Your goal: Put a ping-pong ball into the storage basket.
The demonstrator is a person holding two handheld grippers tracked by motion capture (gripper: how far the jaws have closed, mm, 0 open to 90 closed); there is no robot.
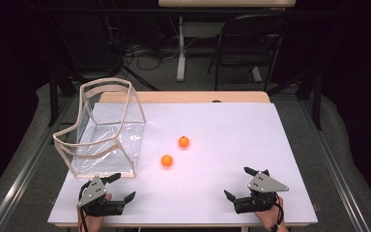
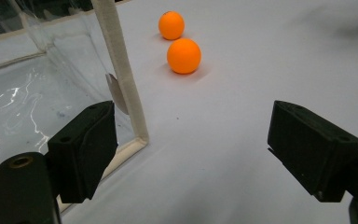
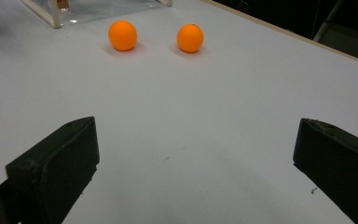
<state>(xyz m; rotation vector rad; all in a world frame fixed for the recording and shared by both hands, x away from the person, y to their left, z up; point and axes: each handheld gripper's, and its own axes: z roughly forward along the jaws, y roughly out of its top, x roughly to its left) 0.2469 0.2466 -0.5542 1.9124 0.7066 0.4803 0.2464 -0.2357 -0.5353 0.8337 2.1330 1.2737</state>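
Two grippers rest low at the near edge of the white table [image 1: 232,125], each held in a person's hand. The left gripper [image 1: 123,187] has its jaws spread wide with nothing between them; in the left gripper view they frame bare tabletop, and the left jaw sits just beside the near corner of a clear plastic bag with cream fabric trim [image 1: 107,130]. The right gripper [image 1: 238,182] also stands wide apart and empty, well to the right of the left one.

Beyond the grippers, toward the middle of the table, lie two orange balls. The nearer orange ball [image 1: 166,161] sits just right of the bag's near right corner; the farther orange ball [image 1: 184,142] lies close behind it and slightly to the right. The two balls are apart, not touching each other or the bag. The bag stands open-topped at the table's left side.
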